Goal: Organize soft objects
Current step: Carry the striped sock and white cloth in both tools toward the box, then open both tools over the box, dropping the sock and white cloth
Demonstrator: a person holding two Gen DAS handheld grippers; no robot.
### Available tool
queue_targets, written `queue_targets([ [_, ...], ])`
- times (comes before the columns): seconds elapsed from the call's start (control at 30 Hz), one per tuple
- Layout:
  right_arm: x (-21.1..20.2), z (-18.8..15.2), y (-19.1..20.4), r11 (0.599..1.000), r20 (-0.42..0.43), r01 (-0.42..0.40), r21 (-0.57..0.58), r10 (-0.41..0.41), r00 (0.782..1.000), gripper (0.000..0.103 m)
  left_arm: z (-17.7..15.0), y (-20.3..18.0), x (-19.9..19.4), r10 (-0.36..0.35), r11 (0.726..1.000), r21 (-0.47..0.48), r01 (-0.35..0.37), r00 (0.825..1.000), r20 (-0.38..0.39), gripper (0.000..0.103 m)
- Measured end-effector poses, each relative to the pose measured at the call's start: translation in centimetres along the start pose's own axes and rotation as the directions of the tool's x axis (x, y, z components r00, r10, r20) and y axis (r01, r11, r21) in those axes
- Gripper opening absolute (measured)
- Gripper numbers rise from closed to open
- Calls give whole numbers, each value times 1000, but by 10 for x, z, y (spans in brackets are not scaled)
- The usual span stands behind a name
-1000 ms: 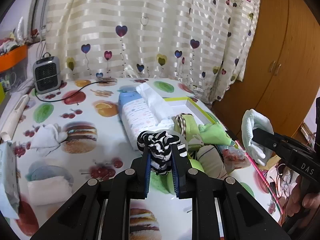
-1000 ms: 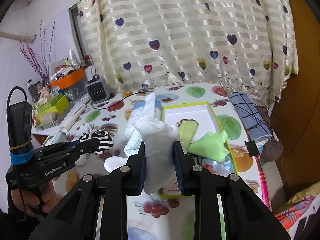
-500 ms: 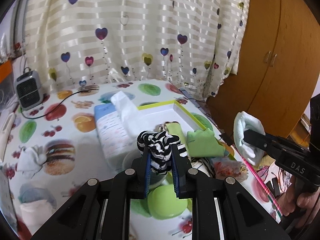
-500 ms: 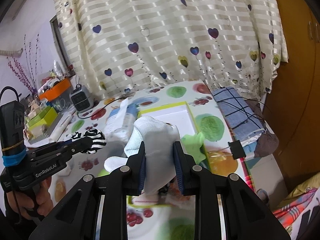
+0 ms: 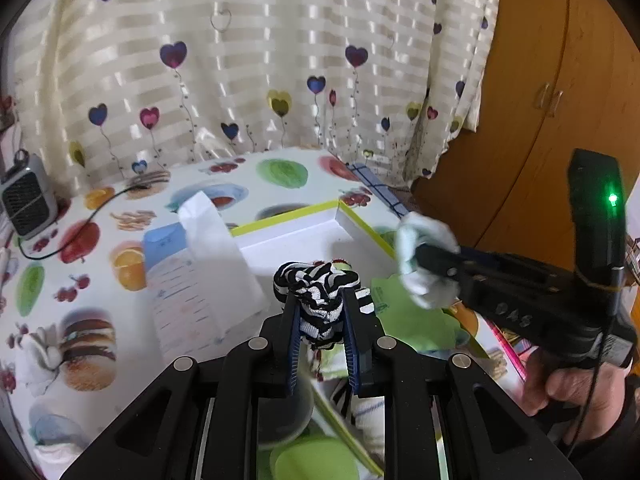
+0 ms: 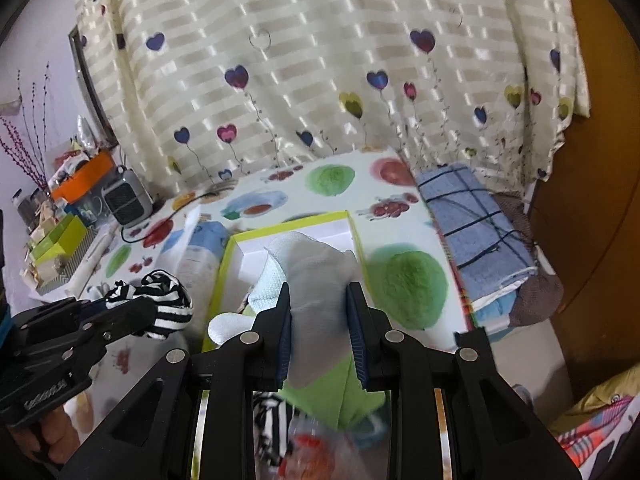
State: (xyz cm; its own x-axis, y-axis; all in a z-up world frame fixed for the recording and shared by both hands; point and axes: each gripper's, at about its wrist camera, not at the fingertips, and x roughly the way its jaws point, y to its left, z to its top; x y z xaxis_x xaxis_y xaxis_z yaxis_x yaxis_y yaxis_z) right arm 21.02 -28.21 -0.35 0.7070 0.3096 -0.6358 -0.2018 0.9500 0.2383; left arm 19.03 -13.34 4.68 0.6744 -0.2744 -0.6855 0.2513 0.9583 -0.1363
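Observation:
My left gripper (image 5: 320, 312) is shut on a black-and-white striped sock (image 5: 316, 286), held above the near end of a white box with a yellow-green rim (image 5: 304, 212). The right gripper (image 6: 318, 300) is shut on a white sock (image 6: 316, 268), hanging over the same box (image 6: 222, 264). In the left wrist view the right gripper (image 5: 420, 258) comes in from the right with the white sock (image 5: 424, 236) blurred. In the right wrist view the left gripper (image 6: 132, 306) shows at the left with its striped sock (image 6: 166, 300). A green cloth (image 5: 412, 312) and another striped piece (image 6: 272, 416) lie in the box.
A tissue pack (image 5: 192, 276) with a sheet sticking up lies left of the box on the fruit-print tablecloth (image 5: 80, 264). A small heater (image 5: 26, 200) stands at the back left. A folded blue checked towel (image 6: 476, 232) lies right of the box. A wooden wardrobe (image 5: 560, 100) rises on the right.
Both grippers have moved forward over the table toward the box, each still holding its sock. The right gripper has swung in closer to the left one.

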Motion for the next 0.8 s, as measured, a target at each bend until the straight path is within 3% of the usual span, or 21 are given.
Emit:
queue_targets([
  [0.33,50,-8,-14,1000,-145,-14,12,15,989,30,15,-1,35,11,1000,-6,-12,999,-38,17],
  [0.43,44,-12,-15,1000,-134,-13,4,14,991,35,19,-1,41,8,1000,-12,-8,999,-41,18],
  [0.5,35,-11,-16,1000,-110,-24,10,25,994,45,20,-2,44,5,1000,-12,-5,999,-43,18],
  [0.63,17,-8,-17,999,-55,-33,18,34,998,45,22,-7,49,2,1000,-3,-2,999,-46,19],
  [0.8,-2,-12,-21,998,-19,-37,42,38,999,45,25,-13,59,4,1000,6,-3,998,-62,36],
])
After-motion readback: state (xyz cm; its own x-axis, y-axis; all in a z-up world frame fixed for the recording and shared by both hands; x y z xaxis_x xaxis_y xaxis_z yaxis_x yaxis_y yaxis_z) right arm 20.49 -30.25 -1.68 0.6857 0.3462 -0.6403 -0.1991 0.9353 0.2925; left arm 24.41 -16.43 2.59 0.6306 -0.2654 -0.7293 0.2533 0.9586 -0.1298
